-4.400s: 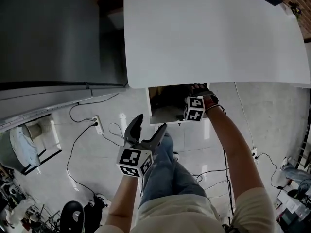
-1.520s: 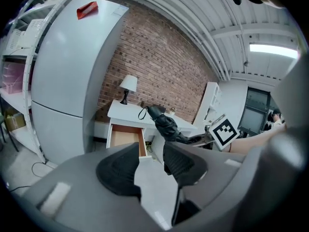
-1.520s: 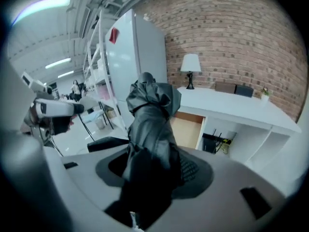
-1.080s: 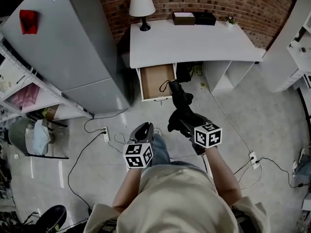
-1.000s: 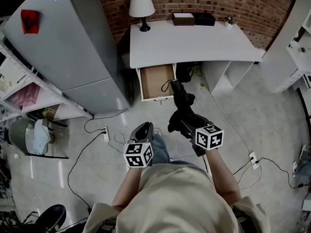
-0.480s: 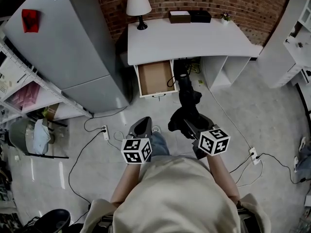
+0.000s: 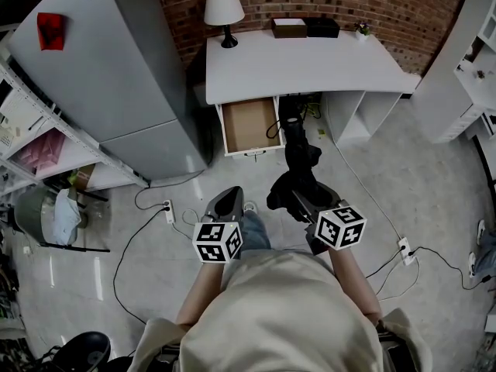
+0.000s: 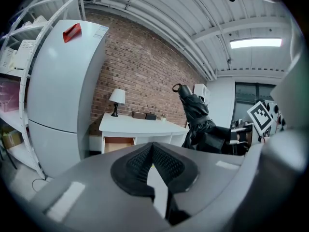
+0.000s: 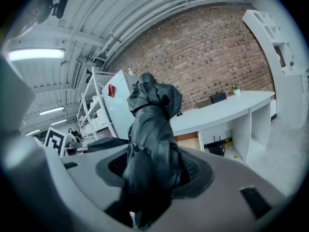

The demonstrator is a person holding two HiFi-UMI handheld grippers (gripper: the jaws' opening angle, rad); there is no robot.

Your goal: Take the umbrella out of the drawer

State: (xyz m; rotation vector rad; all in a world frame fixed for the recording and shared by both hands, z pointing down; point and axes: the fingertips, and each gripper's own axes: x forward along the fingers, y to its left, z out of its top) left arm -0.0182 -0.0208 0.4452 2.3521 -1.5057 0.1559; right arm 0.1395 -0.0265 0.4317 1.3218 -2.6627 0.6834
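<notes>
My right gripper (image 7: 301, 200) is shut on a black folded umbrella (image 7: 299, 161), which sticks out ahead of it over the floor, well clear of the drawer. In the right gripper view the umbrella (image 9: 152, 129) fills the space between the pads of the right gripper (image 9: 152, 173) and rises past them. The wooden drawer (image 7: 248, 122) under the white desk (image 7: 310, 64) stands pulled out, and its bottom is bare. My left gripper (image 7: 226, 204) hangs beside my knee, shut with nothing in it; its pads (image 8: 140, 161) meet. The umbrella (image 8: 198, 120) also shows at the right of that view.
A grey fridge (image 7: 101, 76) stands left of the desk, with wire shelves (image 7: 39, 149) further left. On the desk are a lamp (image 7: 224, 10) and two boxes (image 7: 306, 27). Cables and a power strip (image 7: 167, 208) lie on the floor. White shelving (image 7: 473, 76) is at the right.
Seconds ago my right gripper reached into the drawer; now it holds the umbrella out in the room, far back from the desk. Over the last second the umbrella rose slightly.
</notes>
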